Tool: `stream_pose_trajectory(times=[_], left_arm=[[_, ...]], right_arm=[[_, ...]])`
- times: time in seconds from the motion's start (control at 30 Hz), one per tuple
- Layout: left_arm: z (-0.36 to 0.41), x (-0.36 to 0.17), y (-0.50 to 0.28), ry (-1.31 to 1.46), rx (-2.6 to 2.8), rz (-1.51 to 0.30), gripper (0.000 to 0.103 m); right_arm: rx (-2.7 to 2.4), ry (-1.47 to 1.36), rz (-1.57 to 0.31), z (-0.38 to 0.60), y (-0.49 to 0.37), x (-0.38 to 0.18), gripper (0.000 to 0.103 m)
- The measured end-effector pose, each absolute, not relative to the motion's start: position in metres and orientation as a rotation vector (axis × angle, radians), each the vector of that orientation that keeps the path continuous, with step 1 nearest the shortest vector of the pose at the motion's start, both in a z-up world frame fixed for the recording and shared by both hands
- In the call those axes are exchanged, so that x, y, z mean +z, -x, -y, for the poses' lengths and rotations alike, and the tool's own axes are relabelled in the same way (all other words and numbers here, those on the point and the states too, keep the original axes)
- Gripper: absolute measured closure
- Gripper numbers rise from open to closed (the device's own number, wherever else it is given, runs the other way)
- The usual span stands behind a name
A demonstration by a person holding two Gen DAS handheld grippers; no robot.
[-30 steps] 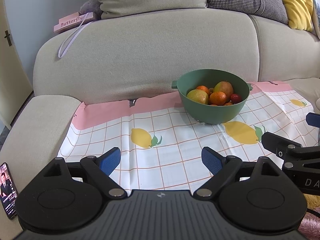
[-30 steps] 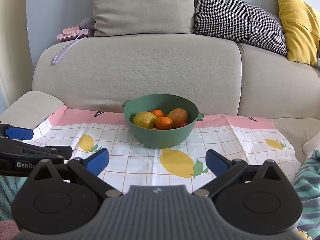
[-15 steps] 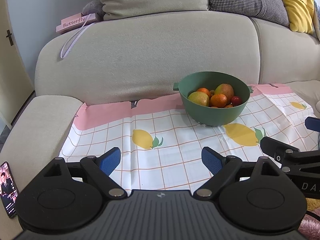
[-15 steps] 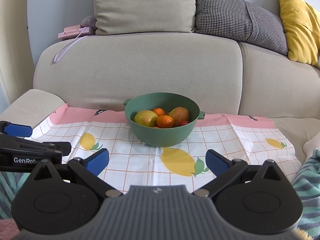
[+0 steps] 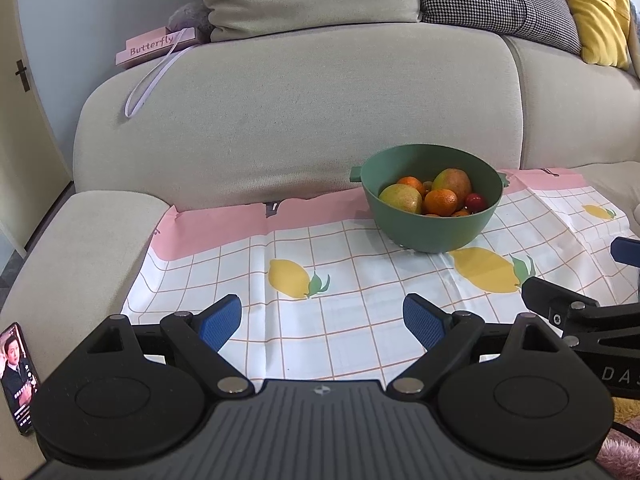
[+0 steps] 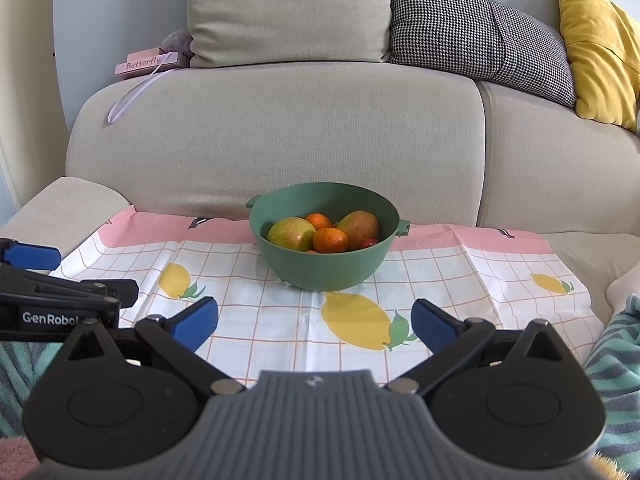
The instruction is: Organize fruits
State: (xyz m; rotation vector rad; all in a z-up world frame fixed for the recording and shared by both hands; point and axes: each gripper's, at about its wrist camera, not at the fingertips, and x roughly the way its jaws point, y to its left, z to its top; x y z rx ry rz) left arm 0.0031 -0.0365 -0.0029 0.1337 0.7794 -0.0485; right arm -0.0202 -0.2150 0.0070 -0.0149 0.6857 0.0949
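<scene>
Beige sofa (image 6: 280,128), lemon-print cloth (image 6: 440,280): round green plastic bowl (image 6: 324,272) of mixed fruit. Both tongs, left (image 5: 322,318) and right (image 6: 314,320), spread, empty. Advice: approach from above, pinch one fruit gently.

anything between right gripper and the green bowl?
No object. In the right wrist view only bare lemon-print cloth lies between the open right gripper and the green bowl.

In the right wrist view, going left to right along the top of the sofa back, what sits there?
Pink Butterfly box → beige cushion → houndstooth cushion → yellow cushion.
</scene>
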Motion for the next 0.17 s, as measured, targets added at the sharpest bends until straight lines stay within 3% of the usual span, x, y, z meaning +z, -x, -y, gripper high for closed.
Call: stream_pose_trajectory(times=[0.17], left_arm=[[0.0364,-0.0009,-0.0009,-0.140,-0.042,-0.763,0.000]], right_arm=[[0.095,0.015,-0.688,0.2150,0.0207,0.0056,0.004]])
